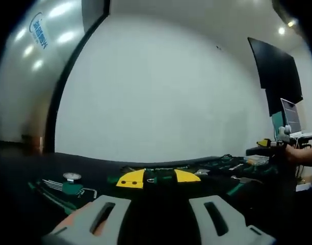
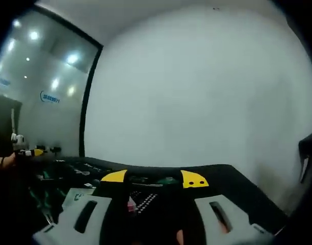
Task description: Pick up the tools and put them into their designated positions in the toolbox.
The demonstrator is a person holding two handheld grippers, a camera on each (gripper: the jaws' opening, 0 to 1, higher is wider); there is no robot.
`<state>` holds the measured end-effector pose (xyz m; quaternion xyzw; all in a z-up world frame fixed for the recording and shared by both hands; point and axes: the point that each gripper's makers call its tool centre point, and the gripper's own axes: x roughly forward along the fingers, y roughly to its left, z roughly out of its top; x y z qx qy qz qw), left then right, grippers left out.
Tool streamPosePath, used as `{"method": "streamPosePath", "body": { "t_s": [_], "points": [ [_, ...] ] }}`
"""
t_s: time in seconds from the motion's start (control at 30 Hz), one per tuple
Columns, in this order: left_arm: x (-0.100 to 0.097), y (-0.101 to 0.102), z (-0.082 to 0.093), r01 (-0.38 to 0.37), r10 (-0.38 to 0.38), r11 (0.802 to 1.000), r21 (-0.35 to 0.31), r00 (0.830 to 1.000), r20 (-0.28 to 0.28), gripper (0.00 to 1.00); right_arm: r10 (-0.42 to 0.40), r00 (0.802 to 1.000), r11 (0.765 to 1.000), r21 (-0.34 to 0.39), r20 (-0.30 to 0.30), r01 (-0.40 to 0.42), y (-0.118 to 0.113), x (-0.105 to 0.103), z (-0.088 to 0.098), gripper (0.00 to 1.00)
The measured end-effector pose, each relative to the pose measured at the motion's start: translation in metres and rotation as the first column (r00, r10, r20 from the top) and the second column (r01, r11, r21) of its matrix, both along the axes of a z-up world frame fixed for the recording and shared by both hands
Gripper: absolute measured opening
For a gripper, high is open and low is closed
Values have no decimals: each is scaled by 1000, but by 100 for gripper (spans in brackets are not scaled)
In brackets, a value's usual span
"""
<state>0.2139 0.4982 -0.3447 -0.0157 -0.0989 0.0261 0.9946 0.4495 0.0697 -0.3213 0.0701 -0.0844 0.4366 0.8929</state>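
Observation:
The black toolbox (image 1: 158, 179) with two yellow latches lies low on the dark table, just beyond my left gripper (image 1: 161, 219), which is open and holds nothing. Left of it lie green-handled tools (image 1: 69, 190) and a small round part (image 1: 72, 177). More tools (image 1: 237, 166) are scattered to the right. In the right gripper view the same toolbox (image 2: 153, 179) sits straight ahead, and a tray of small bits (image 2: 143, 200) shows inside it. My right gripper (image 2: 153, 217) is open and empty just short of the box. Several loose tools (image 2: 77, 168) lie to its left.
A plain white wall stands behind the table. A black screen (image 1: 276, 76) and a laptop (image 1: 292, 118) are at the far right. A hand (image 1: 304, 153) shows at the right edge. Glass panels (image 2: 39, 76) stand to the left.

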Motion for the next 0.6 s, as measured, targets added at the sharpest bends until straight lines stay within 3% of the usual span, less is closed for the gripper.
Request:
{"method": "streamPosePath", "body": {
  "t_s": [0.13, 0.23, 0.33, 0.47, 0.6],
  "points": [
    [-1, -1, -1, 3, -3, 1000, 3, 1000, -4, 16, 9, 1000, 1000, 9, -13, -9, -2, 4, -1, 34],
    [0, -7, -2, 9, -9, 1000, 12, 1000, -17, 16, 75, 996, 997, 39, -53, -73, 5, -4, 0, 32],
    [-1, -11, -2, 9, -9, 1000, 13, 1000, -24, 16, 31, 1000, 999, -22, -5, -31, 4, -1, -2, 32],
    [-1, -9, -1, 12, -11, 1000, 10, 1000, -27, 16, 47, 998, 997, -57, -29, -49, 12, -9, -11, 32],
    [0, -7, -3, 6, -6, 1000, 8, 999, -38, 16, 40, 999, 997, -64, -15, -41, 10, -9, -10, 32]
  ]
}}
